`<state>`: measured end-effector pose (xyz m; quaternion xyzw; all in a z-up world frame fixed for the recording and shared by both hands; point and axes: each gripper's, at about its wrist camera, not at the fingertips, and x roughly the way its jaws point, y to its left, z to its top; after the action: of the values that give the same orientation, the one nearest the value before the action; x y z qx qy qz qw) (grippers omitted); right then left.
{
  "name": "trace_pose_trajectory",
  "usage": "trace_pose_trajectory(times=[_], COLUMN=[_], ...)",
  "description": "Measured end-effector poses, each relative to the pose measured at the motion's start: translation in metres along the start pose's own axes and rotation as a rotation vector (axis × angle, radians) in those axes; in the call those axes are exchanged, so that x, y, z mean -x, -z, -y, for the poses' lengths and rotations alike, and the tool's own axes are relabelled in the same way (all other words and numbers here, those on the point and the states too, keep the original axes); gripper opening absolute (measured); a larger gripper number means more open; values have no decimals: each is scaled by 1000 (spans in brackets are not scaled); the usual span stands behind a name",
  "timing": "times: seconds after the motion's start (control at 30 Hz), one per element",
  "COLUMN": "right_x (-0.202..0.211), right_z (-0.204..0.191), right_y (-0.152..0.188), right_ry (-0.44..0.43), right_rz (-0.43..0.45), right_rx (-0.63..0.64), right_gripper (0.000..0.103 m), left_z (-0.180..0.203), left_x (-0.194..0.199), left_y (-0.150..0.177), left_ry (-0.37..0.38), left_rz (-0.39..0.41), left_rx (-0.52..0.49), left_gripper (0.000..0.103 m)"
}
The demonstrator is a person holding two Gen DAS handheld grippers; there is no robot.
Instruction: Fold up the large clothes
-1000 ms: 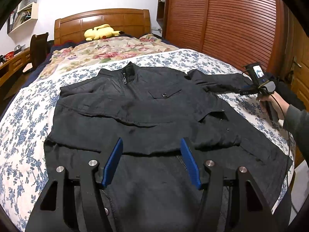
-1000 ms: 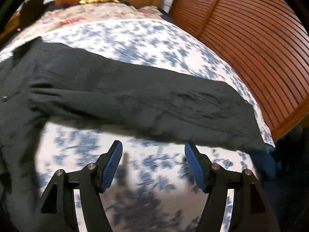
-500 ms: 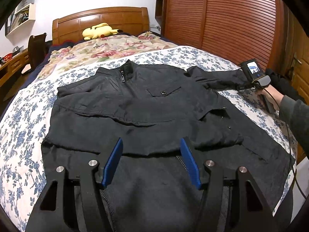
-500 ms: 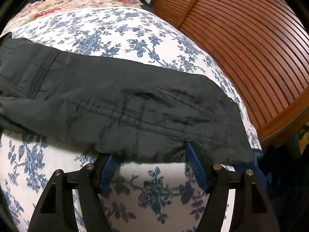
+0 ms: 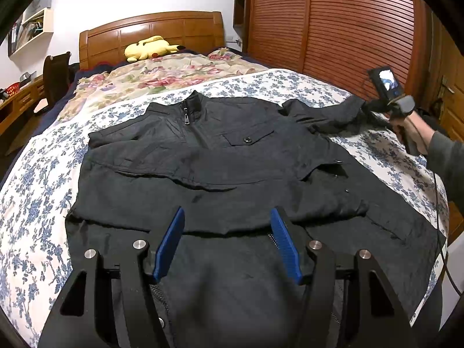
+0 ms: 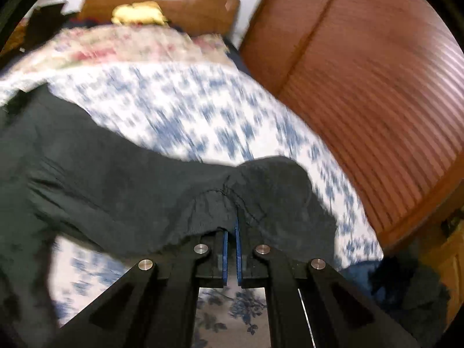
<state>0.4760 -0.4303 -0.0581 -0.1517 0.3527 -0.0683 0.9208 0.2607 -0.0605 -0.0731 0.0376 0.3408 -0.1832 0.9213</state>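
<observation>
The left gripper (image 5: 227, 240) hangs over the hem of the jacket (image 5: 220, 174), its blue pads parted with nothing between them; the cloth lies flat below and is not touched. The jacket is spread front-up on the bed (image 5: 37, 191), collar toward the headboard (image 5: 150, 33), zip closed at the neck. One sleeve already appears folded in across the chest, though I cannot be sure of that from here.

Out to the side, the right gripper (image 6: 231, 226) has its pads clamped on the cuff end of the other sleeve (image 6: 162, 191). The cloth bunches up around the closed pads, and the sleeve rises off the sheet toward them. In the left view the person's hand (image 5: 410, 126) holds that tool at the sleeve's end, near the wardrobe (image 5: 333, 26).

The step in hand looks like the sleeve fold: the grip is made and the lift is starting. The next move, as I judge it, calls for carrying the cuff up and across to the jacket's middle, keeping the sleeve taut enough to crease at the shoulder seam, then laying it flat before letting go. The left tool could pin the body so it does not drag.

Beyond lie a floral quilt (image 5: 162, 72) and a yellow plush (image 5: 149, 47).
</observation>
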Motion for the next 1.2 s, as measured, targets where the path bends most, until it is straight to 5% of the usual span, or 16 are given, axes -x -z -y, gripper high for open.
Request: trace_pose_trajectory(times=[0.43,0.6,0.83,0.93,1.1,1.2], right_x=[146,160,133,131,135,148], right_z=[-97,-139,-166,-177,-174,-172], right_y=[-4,26,39,25,18,21], right_ry=[-358,-470,-502,-504,-519,-551], right_rz=[290,246,144,118,97,123], right_rx=[144,203,214,202,175,172], right_gripper=[3,3,5,12,46,52], left_z=[2,-2,-4,-4,-4,-3], left_x=[17,21,25,27,27,28], left_y=[-3,-4,-3,-4,-4,-4], left_ry=[9,10,9,9,10,9], left_rz=[44,54,61,64,64,64], left_rx=[-1,10,14,13,13,12], left_gripper=[63,63,63,63,63,63])
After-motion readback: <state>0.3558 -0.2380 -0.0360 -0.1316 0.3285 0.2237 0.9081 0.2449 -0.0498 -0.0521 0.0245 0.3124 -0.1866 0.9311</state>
